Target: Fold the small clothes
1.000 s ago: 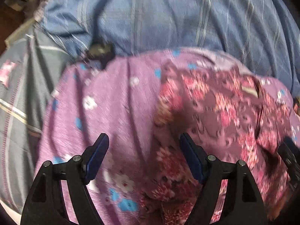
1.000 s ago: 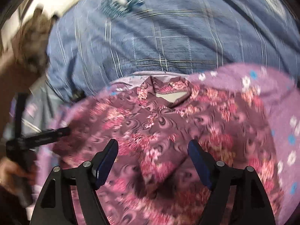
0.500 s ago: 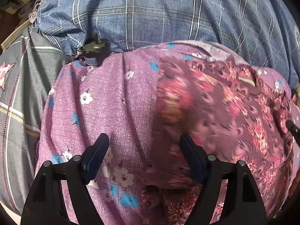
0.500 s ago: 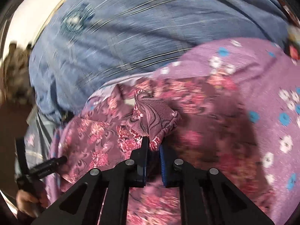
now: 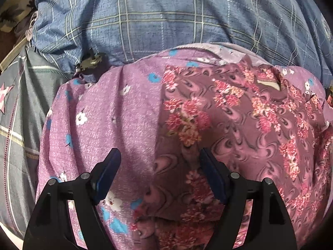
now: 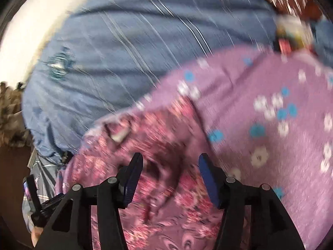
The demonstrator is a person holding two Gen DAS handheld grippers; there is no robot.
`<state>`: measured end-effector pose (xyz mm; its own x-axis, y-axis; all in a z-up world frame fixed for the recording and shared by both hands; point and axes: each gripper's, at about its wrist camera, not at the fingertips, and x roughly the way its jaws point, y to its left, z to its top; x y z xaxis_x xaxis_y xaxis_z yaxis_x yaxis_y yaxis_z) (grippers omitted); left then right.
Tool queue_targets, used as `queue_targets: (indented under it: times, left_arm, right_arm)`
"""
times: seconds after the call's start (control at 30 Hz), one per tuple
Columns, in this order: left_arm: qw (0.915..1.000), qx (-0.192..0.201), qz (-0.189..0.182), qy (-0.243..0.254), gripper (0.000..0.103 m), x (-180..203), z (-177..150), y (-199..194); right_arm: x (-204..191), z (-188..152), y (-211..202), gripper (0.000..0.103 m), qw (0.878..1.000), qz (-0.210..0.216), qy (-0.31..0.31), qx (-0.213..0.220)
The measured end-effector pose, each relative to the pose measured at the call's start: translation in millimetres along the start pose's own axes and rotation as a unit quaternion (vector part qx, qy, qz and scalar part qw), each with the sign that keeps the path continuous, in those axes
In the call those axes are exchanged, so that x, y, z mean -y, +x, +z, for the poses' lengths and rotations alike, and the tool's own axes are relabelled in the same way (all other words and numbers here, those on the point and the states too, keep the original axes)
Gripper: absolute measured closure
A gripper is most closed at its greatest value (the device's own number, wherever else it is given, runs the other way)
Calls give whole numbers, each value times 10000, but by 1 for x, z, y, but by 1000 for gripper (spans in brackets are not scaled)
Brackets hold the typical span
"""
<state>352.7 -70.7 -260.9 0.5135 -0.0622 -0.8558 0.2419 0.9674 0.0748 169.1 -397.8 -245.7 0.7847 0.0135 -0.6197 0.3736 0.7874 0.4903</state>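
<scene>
Floral garment [image 5: 239, 125] lies on purple cloth [image 5: 108, 114], beside plaid bedding [image 5: 166, 16].

Both views are taken close above the bed, angled down along the fingers. The floral garment [image 5: 239, 125] [image 6: 166, 166] and blue plaid bedding [image 5: 166, 20] [image 6: 124, 52] are shared.
</scene>
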Motion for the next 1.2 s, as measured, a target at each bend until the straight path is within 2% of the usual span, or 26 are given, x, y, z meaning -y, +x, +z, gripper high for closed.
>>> queue_targets:
  times: [0.03, 0.1, 0.13, 0.17, 0.2, 0.23, 0.27, 0.33, 0.4, 0.53, 0.6, 0.63, 0.67, 0.7, 0.8, 0.9, 0.97, 1.03, 1.1, 1.13, 1.2]
  left_arm:
    - [10000, 34, 49, 13, 25, 2, 1, -2]
    - [9999, 78, 132, 72, 25, 8, 0, -3]
    - [9998, 72, 105, 139, 25, 13, 0, -3]
    - [9997, 46, 35, 233, 25, 20, -1, -1]
    - [9996, 27, -4, 289, 25, 24, -3, 0]
    - [9994, 11, -14, 333, 25, 29, -4, 1]
    - [9993, -1, -11, 374, 25, 33, -5, 2]
    - [9989, 8, 47, 458, 25, 37, -7, 4]
    - [9989, 17, 31, 472, 25, 36, -8, 5]
    - [9996, -69, -59, 269, 24, 24, -7, 6]
    - [9996, -70, -53, 250, 24, 22, -6, 4]
    - [9996, -53, -28, 274, 25, 22, -6, 3]
    - [9995, -32, 2, 308, 25, 22, -6, 2]
    - [9994, -14, 27, 336, 25, 21, -6, 0]
    - [9997, 47, -44, 235, 25, 19, -6, -8]
    - [9993, 272, -198, 173, 25, 21, -5, -20]
    - [9987, 334, -229, 297, 25, 27, -6, -22]
    - [9985, 224, -57, 486, 25, 35, -8, -11]
    - [9981, -85, 120, 600, 24, 39, -12, 6]
    - [9987, -70, 68, 505, 24, 38, -12, 7]
    - [9993, -6, -18, 385, 25, 35, -8, -1]
  right_arm:
    - [-8, 0, -7, 44, 9994, 103, -169, 267]
    - [-29, -2, -19, 45, 9941, 657, -536, 669]
    - [-43, -6, -18, 46, 9902, 990, -754, 630]
    - [-60, -11, -9, 48, 9868, 1214, -992, 413]
    - [-74, -16, 0, 49, 9848, 1283, -1150, 196]
    - [-87, -24, 11, 55, 9830, 1298, -1297, -84]
    - [-98, -33, 28, 63, 9806, 1264, -1420, -473]
    - [-106, -45, 54, 73, 9798, 971, -1489, -914]
    - [-104, -51, 75, 75, 9805, 436, -1535, -1143]
    - [-62, -37, 63, 81, 9859, -412, -1133, -1165]
    - [-38, -29, 44, 80, 9863, -813, -969, -1063]
    - [-25, -27, 36, 75, 9861, -1004, -878, -988]
    - [-11, -25, 26, 74, 9854, -1201, -753, -944]
    - [6, -23, 17, 74, 9859, -1267, -583, -926]
    - [22, -18, 14, 74, 9916, -931, -206, -877]
    - [5, -19, 19, 74, 9936, -515, -499, -871]
    - [-2, -26, 33, 77, 9899, -567, -589, -1159]
    - [0, -35, 55, 77, 9817, -806, -585, -1623]
    - [-3, -34, 54, 77, 9828, -820, -696, -1502]
    - [-6, -33, 49, 74, 9839, -752, -698, -1461]
    - [-11, -29, 37, 74, 9896, -418, -610, -1237]
